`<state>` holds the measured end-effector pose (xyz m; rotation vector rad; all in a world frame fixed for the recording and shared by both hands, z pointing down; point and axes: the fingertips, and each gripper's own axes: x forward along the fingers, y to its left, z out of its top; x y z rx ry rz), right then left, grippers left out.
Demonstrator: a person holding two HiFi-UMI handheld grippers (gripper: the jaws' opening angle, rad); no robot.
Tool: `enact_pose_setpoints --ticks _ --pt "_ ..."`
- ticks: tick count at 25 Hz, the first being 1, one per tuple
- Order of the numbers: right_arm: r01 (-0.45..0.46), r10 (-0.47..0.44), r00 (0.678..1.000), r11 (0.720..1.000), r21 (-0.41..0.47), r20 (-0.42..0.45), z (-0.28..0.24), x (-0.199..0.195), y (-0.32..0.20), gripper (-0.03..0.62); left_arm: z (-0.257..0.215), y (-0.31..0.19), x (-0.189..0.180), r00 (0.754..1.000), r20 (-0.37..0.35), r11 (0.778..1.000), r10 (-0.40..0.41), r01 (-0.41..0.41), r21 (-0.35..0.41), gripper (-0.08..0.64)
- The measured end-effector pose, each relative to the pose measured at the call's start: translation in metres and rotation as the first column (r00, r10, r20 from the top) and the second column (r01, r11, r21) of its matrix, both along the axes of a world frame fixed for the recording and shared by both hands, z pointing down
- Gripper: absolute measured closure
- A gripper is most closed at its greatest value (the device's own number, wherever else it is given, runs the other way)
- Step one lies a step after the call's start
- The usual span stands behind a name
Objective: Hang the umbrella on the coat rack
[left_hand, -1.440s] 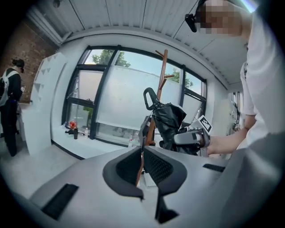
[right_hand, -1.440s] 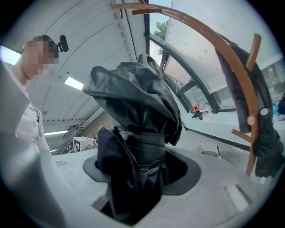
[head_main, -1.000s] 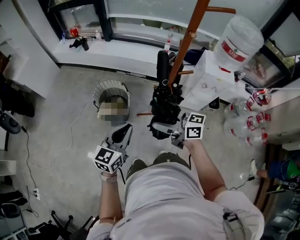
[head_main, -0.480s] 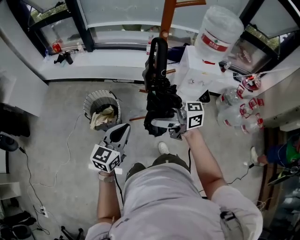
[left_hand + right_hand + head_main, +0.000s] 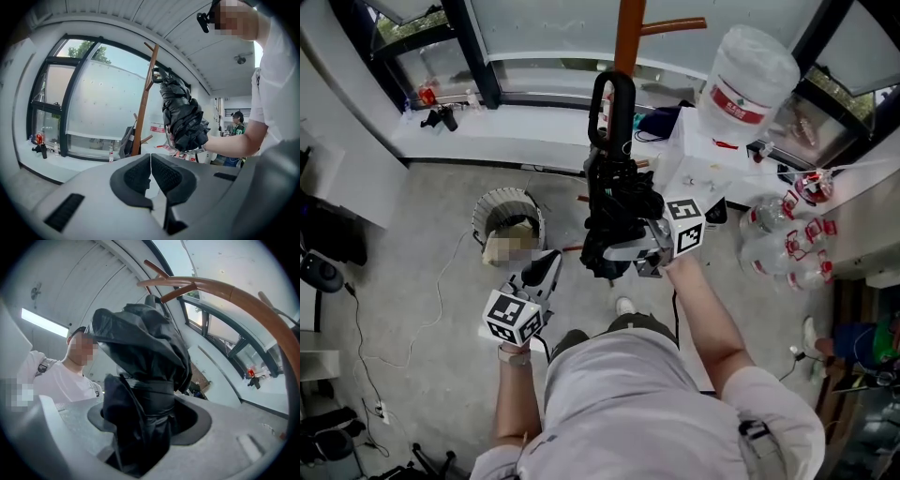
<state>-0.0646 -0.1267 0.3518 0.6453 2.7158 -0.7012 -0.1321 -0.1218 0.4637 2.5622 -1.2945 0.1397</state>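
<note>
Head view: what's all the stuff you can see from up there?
umbrella: one, black, folded, handle up beside the coat rack
coat rack: one, brown wood, top middle
water jug: one, clear with red label, top right
floor jugs: several, clear with red labels, right side
wastebasket: one, grey, floor left of the umbrella
left gripper: one, grey, jaws shut, empty
right gripper: one, grey, jaws shut on the umbrella

Daylight from the windows [image 5: 553, 37] lights my head view evenly, with soft shadows on the floor [image 5: 422, 253]. Both my gripper views curve hard toward black rounded corners. In my right gripper view a ceiling strip light [image 5: 44, 322] glares, and the black umbrella [image 5: 140, 394], close to the lens, loses detail in shadow.
</note>
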Motion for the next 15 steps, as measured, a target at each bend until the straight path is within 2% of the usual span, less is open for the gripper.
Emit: enact_pose_setpoints --ticks 6,15 --pt "0.110 -0.110 0.991 0.994 0.009 0.077 -0.009 0.014 -0.004 0.314 0.001 -0.007 0.009 0.999 0.026 0.999 -0.038 0.039 -0.032 0.555" --pt "0.182 -0.185 0.976 0.983 0.035 0.118 -0.002 0.018 -0.010 0.314 0.004 -0.011 0.010 0.994 0.044 0.993 -0.097 0.100 -0.056 0.556"
